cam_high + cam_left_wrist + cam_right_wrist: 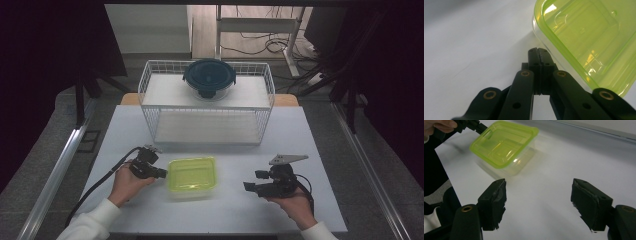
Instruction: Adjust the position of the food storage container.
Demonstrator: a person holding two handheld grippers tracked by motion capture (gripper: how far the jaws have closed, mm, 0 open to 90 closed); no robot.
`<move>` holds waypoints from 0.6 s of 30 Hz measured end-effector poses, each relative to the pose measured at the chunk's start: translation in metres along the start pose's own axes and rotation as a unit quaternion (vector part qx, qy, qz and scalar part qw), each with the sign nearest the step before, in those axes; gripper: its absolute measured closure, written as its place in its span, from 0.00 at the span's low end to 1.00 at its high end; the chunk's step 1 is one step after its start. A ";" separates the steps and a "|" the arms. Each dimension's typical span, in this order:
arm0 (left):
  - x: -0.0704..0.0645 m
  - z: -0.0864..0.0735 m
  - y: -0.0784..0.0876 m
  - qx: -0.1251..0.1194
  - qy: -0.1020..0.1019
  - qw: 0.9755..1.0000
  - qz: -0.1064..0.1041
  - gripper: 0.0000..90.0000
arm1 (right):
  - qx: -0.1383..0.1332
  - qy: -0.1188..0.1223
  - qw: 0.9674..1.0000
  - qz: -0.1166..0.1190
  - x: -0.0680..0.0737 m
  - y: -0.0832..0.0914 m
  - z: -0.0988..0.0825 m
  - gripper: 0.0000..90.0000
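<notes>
Just right of left gripper (161,173): green-lidded container (192,176)

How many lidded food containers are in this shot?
2. A green-lidded container sits on the table between the two grippers; a round dark-lidded container sits on the wire rack's top shelf. None seem hidden.

The box (191,176) has a shiny see-through green plastic lid. The table (300,135) looks smooth and matt. The basket (150,80) is maybe white wire.
</notes>
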State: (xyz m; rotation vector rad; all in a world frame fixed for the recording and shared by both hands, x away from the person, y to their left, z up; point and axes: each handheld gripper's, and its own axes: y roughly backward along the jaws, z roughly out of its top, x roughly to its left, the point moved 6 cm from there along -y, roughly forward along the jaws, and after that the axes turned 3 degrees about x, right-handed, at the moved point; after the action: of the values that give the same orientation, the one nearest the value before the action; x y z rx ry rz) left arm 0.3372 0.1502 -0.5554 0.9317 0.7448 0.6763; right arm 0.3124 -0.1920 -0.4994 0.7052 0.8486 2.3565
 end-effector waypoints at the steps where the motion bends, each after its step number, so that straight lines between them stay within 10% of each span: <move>1: -0.002 0.003 -0.003 0.004 -0.003 1.000 -0.002 1.00 | 0.000 0.000 1.000 0.000 0.000 0.000 0.000 0.32; 18: -0.024 0.022 -0.020 0.003 -0.009 0.999 -0.037 1.00 | 0.005 0.002 1.000 -0.002 0.000 -0.002 -0.001 0.32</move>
State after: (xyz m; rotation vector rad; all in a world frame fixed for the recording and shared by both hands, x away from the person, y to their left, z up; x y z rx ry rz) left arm 0.3449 0.1127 -0.5576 0.9093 0.7622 0.5996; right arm 0.3127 -0.1910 -0.5016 0.7023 0.8631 2.3535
